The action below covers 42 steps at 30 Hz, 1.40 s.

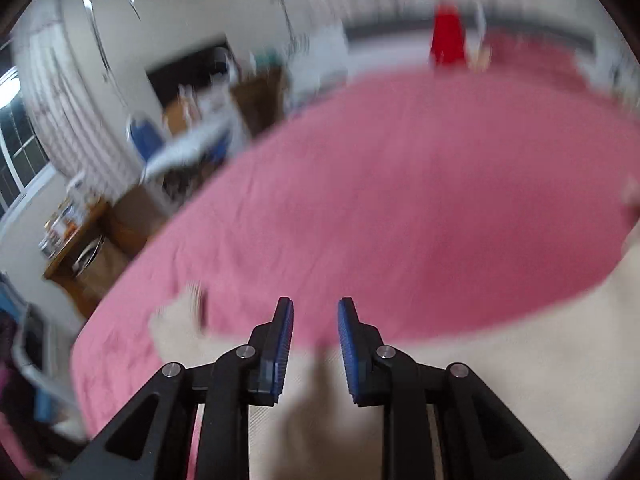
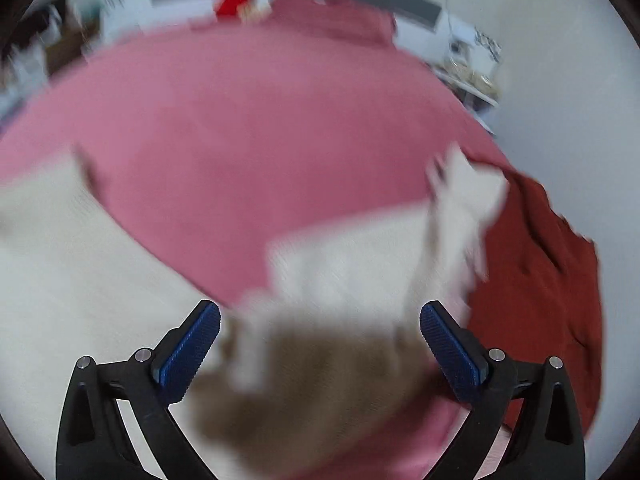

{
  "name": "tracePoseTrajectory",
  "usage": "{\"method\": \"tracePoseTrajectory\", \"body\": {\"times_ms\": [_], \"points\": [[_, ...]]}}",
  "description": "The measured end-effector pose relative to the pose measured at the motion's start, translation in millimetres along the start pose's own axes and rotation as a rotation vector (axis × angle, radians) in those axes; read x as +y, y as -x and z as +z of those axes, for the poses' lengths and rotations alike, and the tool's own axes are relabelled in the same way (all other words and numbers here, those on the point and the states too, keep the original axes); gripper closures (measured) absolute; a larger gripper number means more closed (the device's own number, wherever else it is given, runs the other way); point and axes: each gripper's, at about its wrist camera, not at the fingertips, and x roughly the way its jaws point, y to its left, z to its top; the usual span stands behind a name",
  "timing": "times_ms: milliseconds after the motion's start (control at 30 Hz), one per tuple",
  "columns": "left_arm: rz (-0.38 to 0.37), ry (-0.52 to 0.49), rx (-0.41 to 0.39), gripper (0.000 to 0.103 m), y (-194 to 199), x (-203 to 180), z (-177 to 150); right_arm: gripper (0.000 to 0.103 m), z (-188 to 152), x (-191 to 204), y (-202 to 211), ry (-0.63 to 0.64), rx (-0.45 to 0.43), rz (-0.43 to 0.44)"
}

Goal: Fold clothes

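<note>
In the left wrist view the left gripper (image 1: 315, 308) stands with its blue pads (image 1: 280, 350) a narrow gap apart, and nothing is pinched between them; through the gap shows only the blurred cream garment (image 1: 500, 380) lying below and beyond the fingertips. That garment spreads across the near part of the pink bedcover (image 1: 400, 184), reaching from a pale corner at the left of the gripper over to the right edge of the view. The right gripper (image 2: 320, 312) is spread wide, its jaws opening, with its blue pads (image 2: 188, 352) far apart and gripping nothing. Cream cloth with a darker brownish patch (image 2: 320, 380) shows in the space between the fingers, but whether it touches them cannot be told through the motion blur. Just beyond the right finger a rust-red garment (image 2: 540, 280) lies at the edge of the bed, touching the cream piece. Farther out the pink cover runs to the head of the bed, where a bright red object (image 1: 448, 36) stands, too blurred to identify.
</note>
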Motion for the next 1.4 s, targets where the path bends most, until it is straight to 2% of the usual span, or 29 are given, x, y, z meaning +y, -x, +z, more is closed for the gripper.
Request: {"method": "tracePoseTrajectory", "body": {"times_ms": [67, 100, 167, 233, 267, 333, 367, 400, 433, 500, 567, 667, 767, 800, 833, 900, 967, 1000, 1033, 1067, 1100, 1200, 1267, 1300, 1367, 1400], "points": [[-0.115, 0.014, -0.08, 0.08, 19.3, -33.4, 17.1, 0.002, 18.2, 31.8, 4.6, -0.004, -0.011, 0.128], [-0.224, 0.028, -0.093, 0.08, 25.5, -54.5, 23.0, 0.002, 27.1, 52.2, 5.0, 0.005, -0.004, 0.187], [-0.496, 0.061, -0.076, 0.08, 31.2, -99.5, 29.4, 0.002, 44.5, 79.7, 3.4, 0.022, 0.007, 0.291], [-0.665, 0.057, -0.02, 0.079, 28.0, -143.9, 21.9, 0.002, 62.7, 111.4, -0.7, 0.017, 0.026, 0.409], [-0.725, 0.053, 0.021, 0.079, 23.7, -167.1, 13.2, 0.002, 71.5, 128.0, -6.5, 0.011, 0.056, 0.474], [-0.786, 0.061, 0.119, 0.079, 14.0, -198.4, -9.5, 0.002, 82.8, 160.9, -15.9, 0.022, 0.131, 0.567], [-0.803, 0.071, 0.173, 0.079, 5.0, -208.8, -23.1, 0.002, 82.9, 179.9, -13.5, 0.048, 0.157, 0.583], [-0.819, 0.088, 0.18, 0.079, 2.2, -210.6, -30.0, 0.002, 83.1, 196.0, -11.6, 0.078, 0.173, 0.593], [-0.835, 0.112, 0.145, 0.075, 4.9, -204.4, -30.8, 0.002, 86.1, 216.5, -8.7, 0.119, 0.168, 0.578], [-0.865, 0.156, 0.146, 0.075, 0.0, -197.4, -34.4, 0.002, 108.7, 236.1, -22.6, 0.188, 0.133, 0.502], [-0.891, 0.187, 0.157, 0.077, -8.5, -191.1, -36.1, 0.002, 126.5, 254.9, -42.6, 0.213, 0.138, 0.458], [-0.848, 0.155, 0.13, 0.077, -4.2, -194.2, -38.3, 0.002, 133.3, 280.4, -67.7, 0.264, 0.207, 0.419], [-0.783, 0.1, 0.102, 0.077, 8.4, -205.4, -41.5, 0.002, 113.8, 316.4, -99.6, 0.486, 0.363, 0.265], [-0.772, 0.093, 0.101, 0.077, 9.4, -207.0, -41.5, 0.002, 102.9, 324.6, -107.8, 0.542, 0.409, 0.24], [-0.769, 0.095, 0.099, 0.077, 9.7, -207.3, -42.1, 0.002, 95.6, 329.3, -110.2, 0.563, 0.409, 0.238], [-0.774, 0.108, 0.093, 0.077, 9.5, -205.2, -44.5, 0.004, 90.1, 333.6, -106.7, 0.558, 0.356, 0.247], [-0.782, 0.128, 0.092, 0.077, 10.5, -203.5, -45.4, 0.017, 90.9, 337.0, -100.5, 0.549, 0.323, 0.274], [-0.782, 0.133, 0.09, 0.077, 11.6, -203.9, -44.8, 0.04, 94.2, 340.4, -95.4, 0.54, 0.294, 0.285], [-0.78, 0.134, 0.087, 0.077, 9.6, -202.6, -43.3, 0.074, 99.1, 344.6, -90.1, 0.524, 0.259, 0.292], [-0.78, 0.135, 0.084, 0.077, 9.6, -202.5, -42.7, 0.083, 104.0, 348.8, -84.8, 0.508, 0.225, 0.299], [-0.782, 0.137, 0.083, 0.077, 10.3, -202.5, -42.9, 0.087, 107.6, 353.3, -81.7, 0.506, 0.192, 0.286], [-0.796, 0.156, 0.08, 0.077, 9.2, -199.3, -45.0, 0.087, 111.8, 370.7, -85.1, 0.528, 0.081, 0.166], [-0.799, 0.164, 0.077, 0.077, 10.2, -191.5, -57.3, 0.087, 113.7, 377.4, -84.4, 0.507, -0.003, 0.138], [-0.801, 0.167, 0.076, 0.077, 10.7, -189.1, -61.6, 0.087, 115.4, 378.0, -78.1, 0.493, -0.065, 0.133], [-0.807, 0.173, 0.077, 0.077, 9.8, -188.3, -63.3, 0.084, 120.2, 370.7, -53.9, 0.433, -0.215, 0.194], [-0.81, 0.175, 0.077, 0.077, 9.6, -187.7, -63.9, 0.066, 122.0, 362.0, -39.2, 0.408, -0.275, 0.222]]}}
